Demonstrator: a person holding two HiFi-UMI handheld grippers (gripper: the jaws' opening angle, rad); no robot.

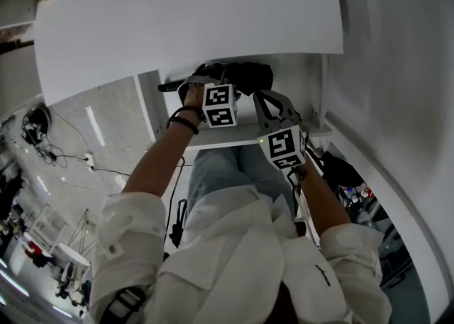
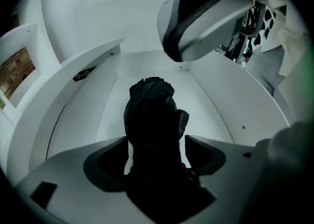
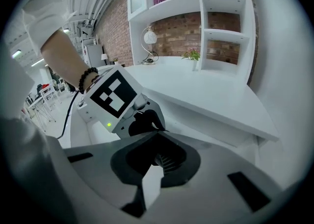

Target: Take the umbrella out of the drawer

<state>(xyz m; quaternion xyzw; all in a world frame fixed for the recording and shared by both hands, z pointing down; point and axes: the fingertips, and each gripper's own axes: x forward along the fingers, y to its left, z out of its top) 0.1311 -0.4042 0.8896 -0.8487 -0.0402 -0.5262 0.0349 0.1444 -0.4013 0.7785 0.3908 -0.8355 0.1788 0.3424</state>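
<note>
Your left tongs (image 2: 154,145) are squeezed shut on the black umbrella (image 2: 150,104). The umbrella is folded up. It lies inside the open white drawer (image 2: 223,101), with its far end pointing to the back of the drawer. Your right tongs (image 3: 156,133) are closed and hold nothing. They are up over the right side of the drawer, near the left tongs. The drawer sticks out from under a white surface (image 1: 191,10). A small plant (image 3: 192,55) and a round lamp (image 3: 149,37) stand on the surface, by white shelves (image 3: 221,2) and a brick wall (image 3: 117,32)
</note>
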